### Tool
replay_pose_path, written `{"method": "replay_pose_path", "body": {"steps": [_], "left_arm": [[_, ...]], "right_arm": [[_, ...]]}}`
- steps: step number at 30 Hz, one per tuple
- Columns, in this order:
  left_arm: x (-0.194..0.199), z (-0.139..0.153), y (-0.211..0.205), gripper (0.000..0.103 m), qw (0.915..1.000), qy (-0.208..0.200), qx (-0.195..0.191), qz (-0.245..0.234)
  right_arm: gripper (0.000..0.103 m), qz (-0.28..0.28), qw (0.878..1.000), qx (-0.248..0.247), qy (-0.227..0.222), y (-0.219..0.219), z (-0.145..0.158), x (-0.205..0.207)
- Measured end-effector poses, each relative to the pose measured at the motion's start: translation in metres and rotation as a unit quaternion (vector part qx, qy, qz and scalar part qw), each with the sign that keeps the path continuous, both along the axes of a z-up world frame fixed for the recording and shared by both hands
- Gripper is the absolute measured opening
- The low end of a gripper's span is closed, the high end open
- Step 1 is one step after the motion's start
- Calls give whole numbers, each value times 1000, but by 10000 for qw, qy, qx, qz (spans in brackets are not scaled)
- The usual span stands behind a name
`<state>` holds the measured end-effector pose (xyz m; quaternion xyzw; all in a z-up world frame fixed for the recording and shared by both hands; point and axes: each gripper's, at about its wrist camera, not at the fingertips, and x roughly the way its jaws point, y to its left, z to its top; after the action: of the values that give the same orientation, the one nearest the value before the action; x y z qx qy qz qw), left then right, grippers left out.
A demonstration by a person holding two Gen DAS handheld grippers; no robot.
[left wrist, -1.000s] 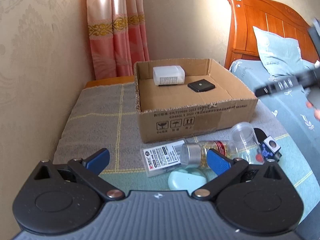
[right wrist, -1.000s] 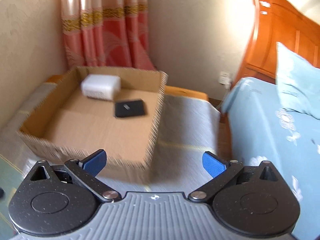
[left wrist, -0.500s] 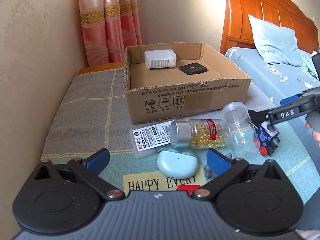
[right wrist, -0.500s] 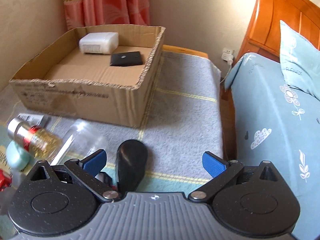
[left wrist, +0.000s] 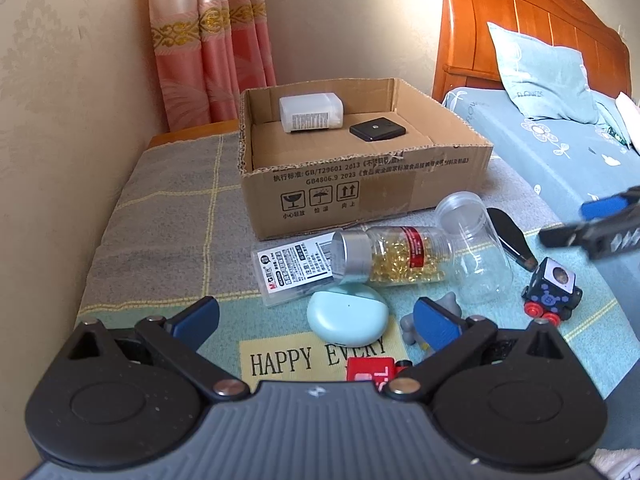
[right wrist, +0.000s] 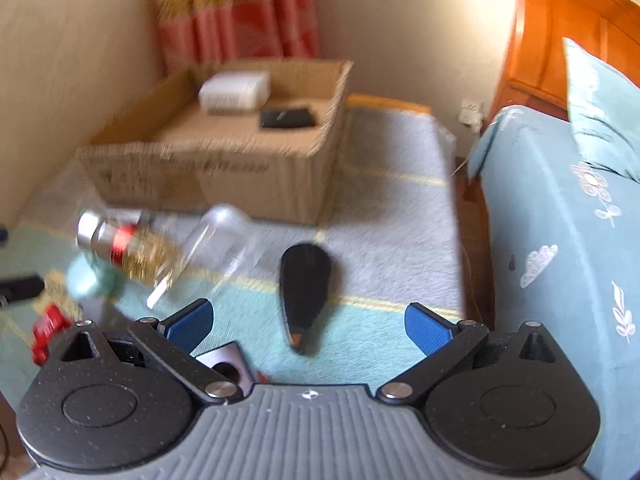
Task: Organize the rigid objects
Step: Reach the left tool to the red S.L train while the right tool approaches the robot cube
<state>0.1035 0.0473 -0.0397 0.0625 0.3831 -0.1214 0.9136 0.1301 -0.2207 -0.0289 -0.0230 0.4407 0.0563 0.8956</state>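
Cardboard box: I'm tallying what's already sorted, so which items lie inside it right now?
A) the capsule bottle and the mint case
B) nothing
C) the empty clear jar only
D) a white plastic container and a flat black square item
D: inside the cardboard box lie only the white container and the flat black square item; everything else lies outside on the cloth.

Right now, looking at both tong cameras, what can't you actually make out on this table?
- Red box: left wrist view, lower part hidden behind the left tongs' body.
- Grey figure: left wrist view, partly behind a tong finger.
- Capsule bottle label: right wrist view, motion-blurred.
- Right tongs: cut off by the frame edge.
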Motion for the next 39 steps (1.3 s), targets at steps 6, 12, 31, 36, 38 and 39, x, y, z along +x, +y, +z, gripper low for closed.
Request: {"method": "replay_pose_path", "body": {"steps": [6, 12, 31, 36, 38, 39], "left_arm": [[-3, -3, -2, 102, 10000, 38, 30, -76], [-9, -4, -3, 102, 9999, 39, 44, -133], [-24, -33, -4, 102, 9970, 541, 133, -543], [-21, -45, -5, 102, 9961, 691, 183, -517], [-19, -49, -4, 102, 9960, 727, 221, -474], [-17, -51, -3, 102, 9960, 740, 243, -431]], "right_arm": [[103, -365, 9987, -309, 166, -22, -2, -5], [103, 303, 9991, -76, 280, 0, -8, -26], [103, 1203, 9889, -336, 806, 48, -45, -37], [103, 1193, 9899, -331, 685, 44, -46, -40], [103, 1207, 9899, -324, 663, 44, -46, -41], [103, 1219, 9898, -324, 665, 44, -46, -41]]}}
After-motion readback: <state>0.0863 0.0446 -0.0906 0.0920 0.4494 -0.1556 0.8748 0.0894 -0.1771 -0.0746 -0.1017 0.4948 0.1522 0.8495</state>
